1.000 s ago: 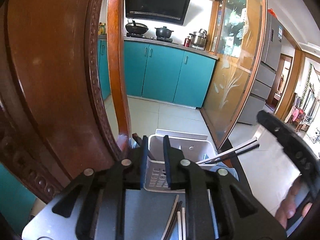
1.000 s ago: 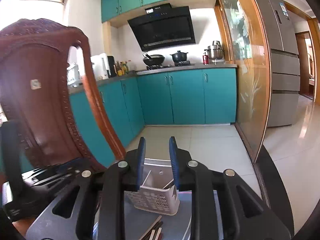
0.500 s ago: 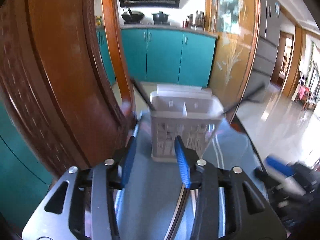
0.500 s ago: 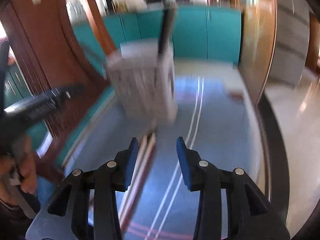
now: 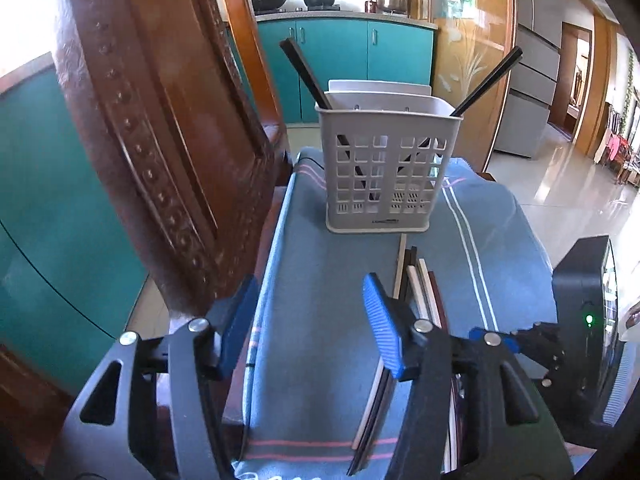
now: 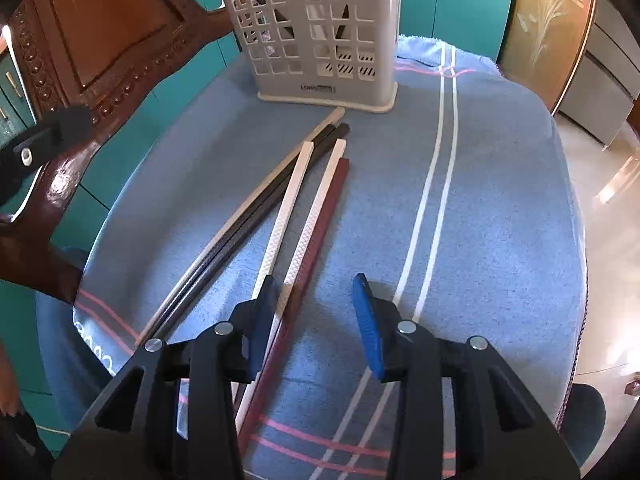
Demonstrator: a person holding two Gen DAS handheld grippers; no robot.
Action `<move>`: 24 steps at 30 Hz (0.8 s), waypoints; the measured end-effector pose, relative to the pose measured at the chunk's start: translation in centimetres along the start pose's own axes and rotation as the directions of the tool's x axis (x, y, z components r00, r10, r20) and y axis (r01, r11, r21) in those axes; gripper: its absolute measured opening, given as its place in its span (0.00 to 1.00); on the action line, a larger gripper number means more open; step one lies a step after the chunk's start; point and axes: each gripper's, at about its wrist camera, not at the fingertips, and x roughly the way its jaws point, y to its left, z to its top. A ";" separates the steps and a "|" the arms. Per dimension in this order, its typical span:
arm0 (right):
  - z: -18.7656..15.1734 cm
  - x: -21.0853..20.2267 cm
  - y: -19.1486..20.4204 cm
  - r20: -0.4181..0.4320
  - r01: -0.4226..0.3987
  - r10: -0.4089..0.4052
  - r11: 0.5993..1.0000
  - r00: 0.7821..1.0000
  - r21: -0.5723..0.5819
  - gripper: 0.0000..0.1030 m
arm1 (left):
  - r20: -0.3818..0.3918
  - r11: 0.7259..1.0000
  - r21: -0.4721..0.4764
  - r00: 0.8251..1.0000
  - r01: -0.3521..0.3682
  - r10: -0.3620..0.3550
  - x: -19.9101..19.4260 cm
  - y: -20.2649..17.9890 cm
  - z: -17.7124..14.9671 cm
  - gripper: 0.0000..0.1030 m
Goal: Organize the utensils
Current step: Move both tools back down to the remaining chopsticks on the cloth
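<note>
On the blue towel (image 6: pixel 500 208), five loose chopsticks (image 6: pixel 298 200), one basket (image 6: pixel 316 28) (two sticks inside), both grippers' (image 5: pixel 310 322) (image 6: pixel 316 322) fingers apart, empty

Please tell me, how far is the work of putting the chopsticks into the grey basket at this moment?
Done: two dark chopsticks already stand in the grey basket. In hand: nothing; the left claw and right claw are both open and empty above the blue towel, their jaws having just moved. Left: the loose chopsticks lying in front of the basket, about six, are not yet picked up.
</note>
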 end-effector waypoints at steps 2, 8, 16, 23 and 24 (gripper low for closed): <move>-0.2 -0.1 -0.1 0.008 0.023 -0.023 1.000 1.000 -0.001 0.22 | -0.017 1.000 -0.004 1.000 0.004 -0.004 0.4 0.0 -0.2 0.54; -0.4 -0.6 -2.4 0.029 0.117 -0.118 0.993 0.993 0.031 0.12 | -0.060 1.000 -0.002 0.998 0.018 -0.018 1.8 -0.5 -1.0 0.54; -1.3 -2.3 -6.9 0.044 0.105 -0.114 0.981 0.993 0.165 0.17 | -0.119 1.000 0.007 0.993 0.021 -0.020 3.2 -1.0 -2.0 0.59; -1.7 -2.9 -8.3 0.055 0.097 -0.110 0.974 0.992 0.205 0.42 | -0.187 0.999 0.025 0.982 0.029 -0.024 4.8 -1.9 -3.4 0.67; -1.7 -2.7 -8.5 0.052 0.094 -0.107 0.973 0.993 0.211 0.42 | -0.197 0.999 0.033 0.980 0.031 -0.024 5.0 -2.1 -3.6 0.68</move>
